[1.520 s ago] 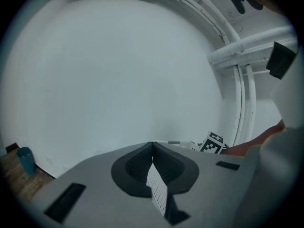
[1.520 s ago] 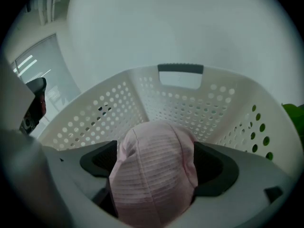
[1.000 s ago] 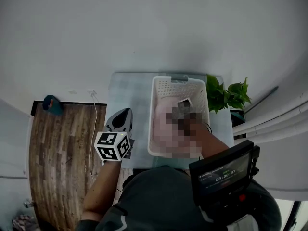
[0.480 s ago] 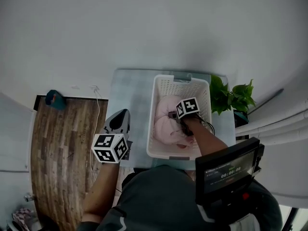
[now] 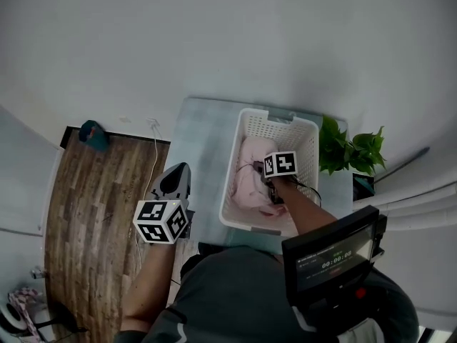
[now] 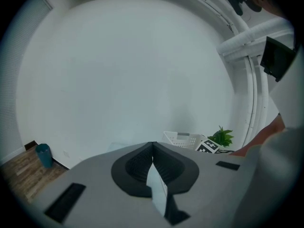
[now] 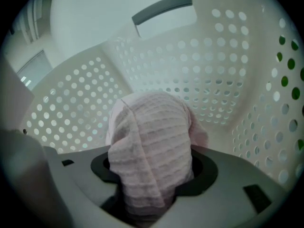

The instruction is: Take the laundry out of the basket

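My right gripper (image 7: 153, 177) is down inside the white basket (image 5: 305, 133), right of centre in the head view. Its jaws are closing on a bunched fold of the pink laundry (image 7: 151, 137) dead ahead, which fills the gap between them. The rest heaps below, lengthwise along the basket. My left gripper (image 6: 153, 172) (clenched, empty) hangs lower left, off the bench (image 5: 196, 138).

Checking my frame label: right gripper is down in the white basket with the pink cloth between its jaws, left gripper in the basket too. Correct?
No. The left gripper is outside the basket, off to its left; the head view shows it. Rest holds: the right gripper is in the basket, its jaws closing on the pink cloth.
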`<state>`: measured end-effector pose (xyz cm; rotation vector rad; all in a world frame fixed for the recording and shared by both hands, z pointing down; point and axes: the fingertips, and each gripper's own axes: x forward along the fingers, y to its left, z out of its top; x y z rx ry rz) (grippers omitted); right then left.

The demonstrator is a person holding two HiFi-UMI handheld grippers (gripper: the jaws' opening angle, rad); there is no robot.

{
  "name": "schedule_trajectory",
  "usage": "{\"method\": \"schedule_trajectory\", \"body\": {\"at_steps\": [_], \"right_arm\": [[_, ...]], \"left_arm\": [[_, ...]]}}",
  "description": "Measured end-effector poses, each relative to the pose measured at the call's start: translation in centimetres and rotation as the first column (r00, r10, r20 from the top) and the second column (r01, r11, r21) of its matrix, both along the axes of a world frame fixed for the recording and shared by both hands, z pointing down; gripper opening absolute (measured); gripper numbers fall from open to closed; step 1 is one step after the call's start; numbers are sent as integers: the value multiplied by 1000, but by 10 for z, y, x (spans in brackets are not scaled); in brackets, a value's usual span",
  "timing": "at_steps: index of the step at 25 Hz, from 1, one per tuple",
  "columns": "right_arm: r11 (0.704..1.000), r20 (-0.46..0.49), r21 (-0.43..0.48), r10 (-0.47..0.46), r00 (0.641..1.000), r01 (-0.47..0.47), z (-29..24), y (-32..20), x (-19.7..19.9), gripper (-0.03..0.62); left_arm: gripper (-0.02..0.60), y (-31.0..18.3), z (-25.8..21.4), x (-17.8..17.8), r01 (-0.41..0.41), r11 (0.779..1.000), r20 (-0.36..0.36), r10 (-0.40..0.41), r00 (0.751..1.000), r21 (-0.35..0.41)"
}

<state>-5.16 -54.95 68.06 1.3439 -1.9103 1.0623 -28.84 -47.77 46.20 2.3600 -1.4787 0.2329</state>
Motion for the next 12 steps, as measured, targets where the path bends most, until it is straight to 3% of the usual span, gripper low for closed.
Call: {"method": "schedule_trajectory", "body": {"at_steps": [6, 12], "right_arm": [[990, -2, 141, -22, 1000, 22, -36, -2, -10, 285], [957, 3, 286, -51, 999, 48, -89, -3, -14, 285]], "left_arm": [[9, 18, -18, -5, 48, 998, 1, -48, 999, 46], [9, 34, -35, 6, 71, 993, -8, -70, 997, 90]]}}
